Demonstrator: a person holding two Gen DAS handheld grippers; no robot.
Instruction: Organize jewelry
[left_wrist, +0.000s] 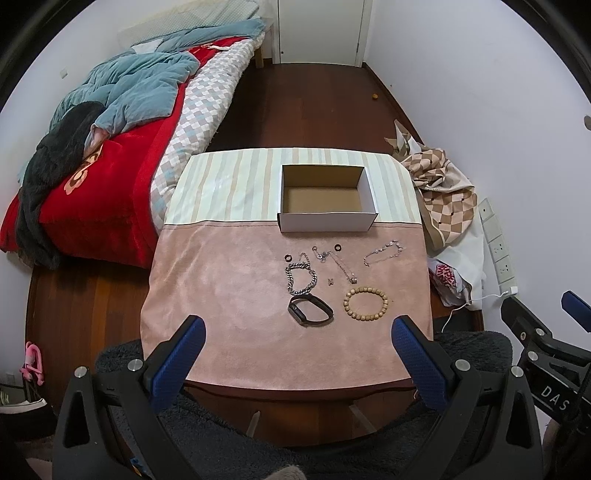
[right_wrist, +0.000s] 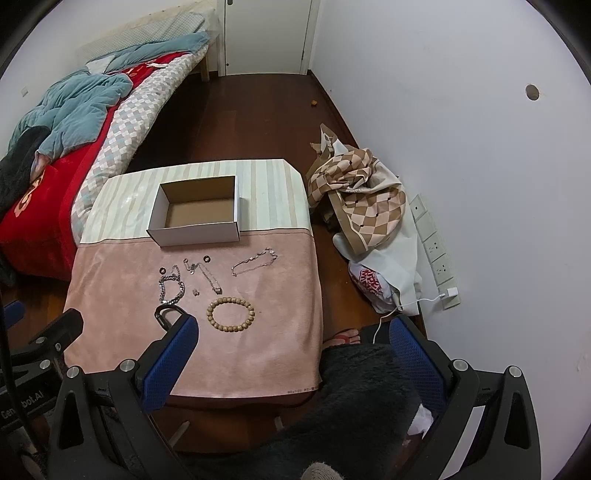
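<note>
An open, empty white cardboard box (left_wrist: 327, 218) (right_wrist: 199, 233) stands at the far part of the small table. In front of it on the pink cloth lie a wooden bead bracelet (left_wrist: 366, 304) (right_wrist: 230, 314), a black smart band (left_wrist: 310, 310) (right_wrist: 165, 314), a chunky silver chain bracelet (left_wrist: 301, 277) (right_wrist: 171, 287), a thin silver chain (left_wrist: 382, 252) (right_wrist: 255, 261), a thin necklace (left_wrist: 341, 266) (right_wrist: 208, 276), two small dark rings (left_wrist: 288, 257) (left_wrist: 336, 246) and a small earring (left_wrist: 330, 281). My left gripper (left_wrist: 297, 354) is open above the table's near edge. My right gripper (right_wrist: 295, 356) is open, near the table's front right corner.
The table (left_wrist: 229, 280) is covered by pink and striped cloth. A bed (left_wrist: 110, 147) with red and blue bedding stands on the left. Patterned cloth and bags (left_wrist: 443, 192) lie on the floor to the right, by a power strip (left_wrist: 498, 251) along the wall.
</note>
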